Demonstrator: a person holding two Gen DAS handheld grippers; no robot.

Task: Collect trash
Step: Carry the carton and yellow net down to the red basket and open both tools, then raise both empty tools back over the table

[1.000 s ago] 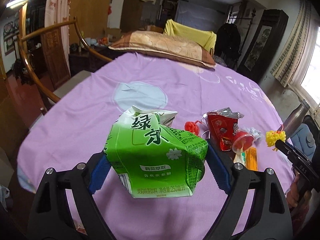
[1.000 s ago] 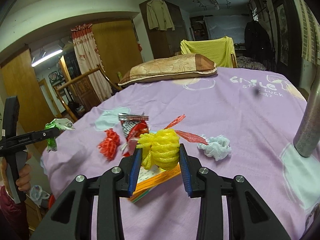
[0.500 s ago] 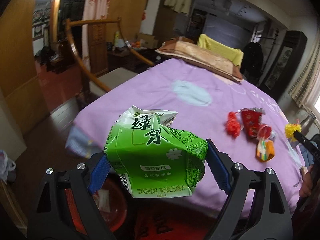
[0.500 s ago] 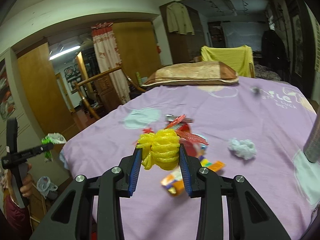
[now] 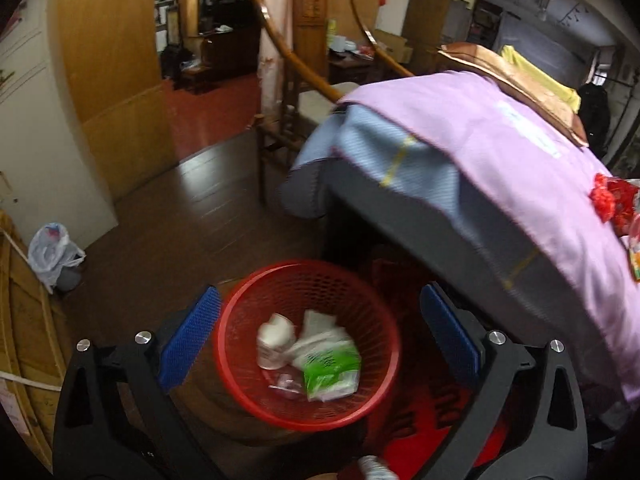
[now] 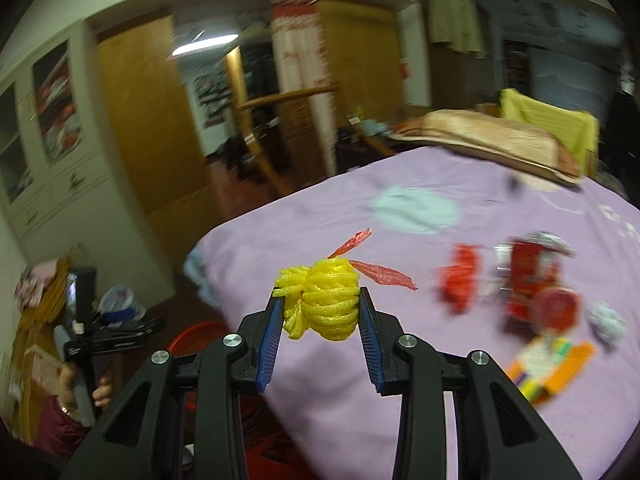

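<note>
Left tongs: spread, empty, over the red basket on the floor by the bed corner. Carton: held a second ago, now in basket. Right tongs: pinching yellow netting, due next. Wrappers remain on bed.

Basket: on the floor, below the near corner of the bed.
In the basket: carton at right, cup at left — touching.
Left gripper: above the basket, jaws apart.
Right gripper: over the bed's near edge, holding the foam net.
On the bed, right of the net: wrappers, then a tissue wad — pillow at the far end.
Bag: on the floor, far left.
</note>
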